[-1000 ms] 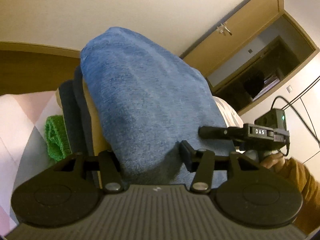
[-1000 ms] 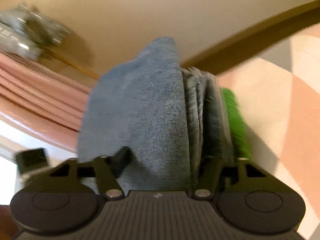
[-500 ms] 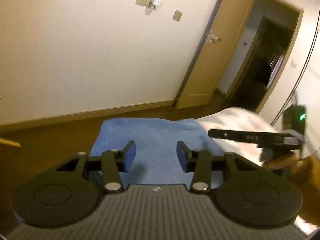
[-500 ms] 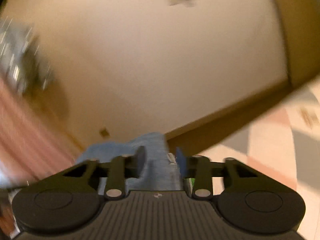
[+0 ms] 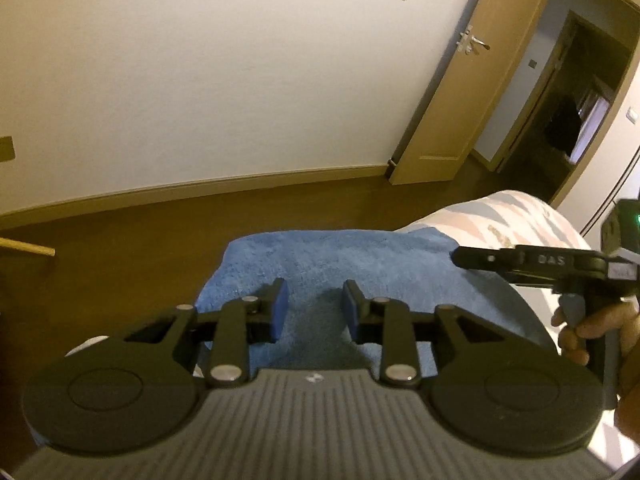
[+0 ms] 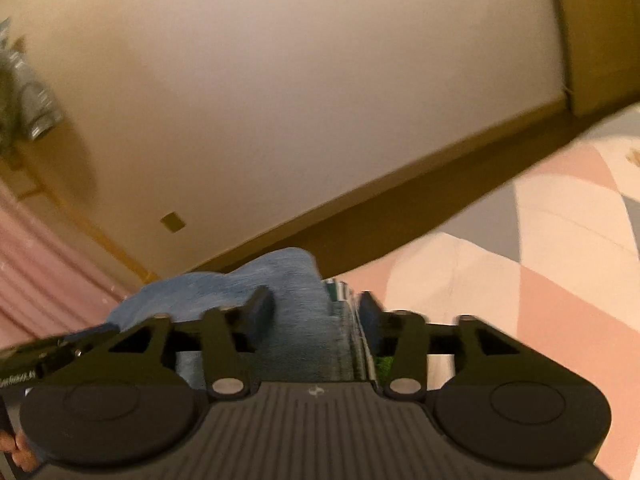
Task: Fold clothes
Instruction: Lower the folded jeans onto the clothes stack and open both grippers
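From my left wrist camera the blue garment (image 5: 360,264) lies folded into a flat, fuzzy rectangle at the end of the bed (image 5: 520,216), its far edge hanging toward the brown floor (image 5: 160,220) at 12 o'clock. In my right wrist view the same blue garment (image 6: 288,280) shows as a stacked pile with folded layers visible along its 3 o'clock side and a scrap of something green (image 6: 382,364) under that edge; this view is smeared by motion.

My left gripper (image 5: 314,300) sits over the garment's near part. Its jaws have just been closing, yet a clear gap remains between the blue pads and nothing is pinched; I see only the top of the cloth through the gap.

My right gripper (image 6: 316,312) hovers over the pile's right edge. Its jaws have just been opening, and they stand apart with the cloth seen between them, not clamped. In the left view the right gripper (image 5: 458,257) reaches in from 3 o'clock, held by a hand (image 5: 592,328), its tip at the garment's right edge.
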`<state>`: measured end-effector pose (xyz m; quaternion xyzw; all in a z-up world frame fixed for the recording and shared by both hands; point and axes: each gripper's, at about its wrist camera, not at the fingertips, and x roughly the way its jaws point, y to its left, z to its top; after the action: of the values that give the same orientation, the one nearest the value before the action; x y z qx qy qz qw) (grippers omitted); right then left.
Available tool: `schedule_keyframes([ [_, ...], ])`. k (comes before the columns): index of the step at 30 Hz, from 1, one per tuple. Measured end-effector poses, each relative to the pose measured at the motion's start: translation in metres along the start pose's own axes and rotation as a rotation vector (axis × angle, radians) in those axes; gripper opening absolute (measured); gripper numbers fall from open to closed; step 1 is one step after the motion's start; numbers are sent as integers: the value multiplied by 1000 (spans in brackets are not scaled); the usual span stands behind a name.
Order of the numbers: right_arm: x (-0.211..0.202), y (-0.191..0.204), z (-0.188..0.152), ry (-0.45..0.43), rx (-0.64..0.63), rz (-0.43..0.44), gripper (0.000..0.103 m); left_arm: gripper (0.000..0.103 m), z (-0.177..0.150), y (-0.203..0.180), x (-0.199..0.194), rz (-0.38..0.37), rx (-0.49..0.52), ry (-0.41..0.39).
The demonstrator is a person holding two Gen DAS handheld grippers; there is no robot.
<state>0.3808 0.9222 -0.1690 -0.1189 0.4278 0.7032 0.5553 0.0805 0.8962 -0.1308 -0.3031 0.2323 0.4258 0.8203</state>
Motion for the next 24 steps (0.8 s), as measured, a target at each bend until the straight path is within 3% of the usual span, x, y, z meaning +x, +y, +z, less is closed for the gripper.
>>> schedule_keyframes([
  [2,-12,12,-2,-27,1,2,52,22,0,-8,-23,-9,33,-16],
  [5,-54,25,-9,-97,-19,-15,51,28,-3,-26,-57,-65,77,-18],
  [9,-102,43,-36,-104,-70,-4,51,30,-28,-54,-84,-160,133,74],
  [13,-119,59,-76,-37,-123,-41,49,30,-53,-51,-77,-157,159,155],
  [17,-94,53,-93,8,-118,-85,47,24,-51,-45,-59,-162,151,172],
  [20,-91,63,-92,7,-134,-148,47,35,-43,-51,-75,-152,197,171],
  [21,-98,66,-92,-5,-107,-149,47,43,-43,-51,-81,-148,200,182],
  [24,-127,80,-95,-51,-35,-161,47,53,-33,-59,-106,-136,212,208],
])
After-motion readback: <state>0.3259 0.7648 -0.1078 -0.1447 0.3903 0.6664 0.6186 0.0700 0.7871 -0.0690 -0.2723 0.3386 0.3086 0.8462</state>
